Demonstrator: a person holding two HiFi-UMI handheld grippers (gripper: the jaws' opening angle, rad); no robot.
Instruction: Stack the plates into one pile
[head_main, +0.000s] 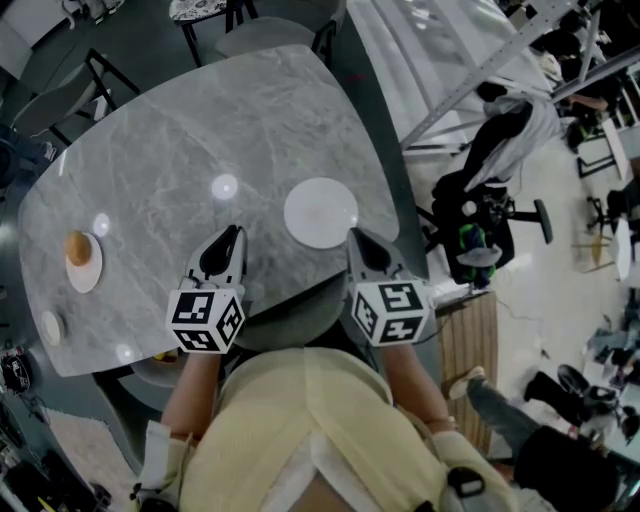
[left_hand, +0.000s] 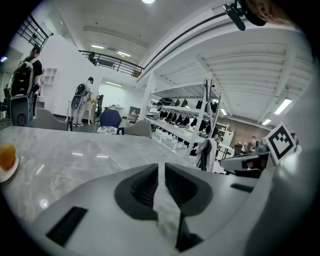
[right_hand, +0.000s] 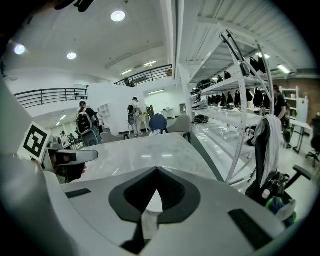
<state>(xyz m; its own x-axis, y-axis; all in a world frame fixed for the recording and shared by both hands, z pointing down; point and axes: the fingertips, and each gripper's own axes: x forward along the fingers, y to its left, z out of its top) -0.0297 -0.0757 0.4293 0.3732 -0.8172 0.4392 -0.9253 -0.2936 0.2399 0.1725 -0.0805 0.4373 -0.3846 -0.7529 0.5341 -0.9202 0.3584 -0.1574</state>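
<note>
Plates: white plate (head_main: 320, 212) sits mid-table (head_main: 200, 130), just past the right gripper (head_main: 352, 236); plate with a bun (head_main: 92, 277) lies near the left edge, well apart, so not in one pile | left gripper (head_main: 235, 233): fingers a crack apart, nothing in them | right gripper: fingers together, empty | room: bare table between the plates.

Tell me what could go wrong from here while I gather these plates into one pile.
1. The small white plate, near the edge of the grey marble table at the head view's left, carries a round orange-brown food item; stacking that plate could roll it off.
2. The large white round plate lies flat on the smooth tabletop, and the right gripper is shut and empty, so nudging the rim may only slide the plate.
</note>
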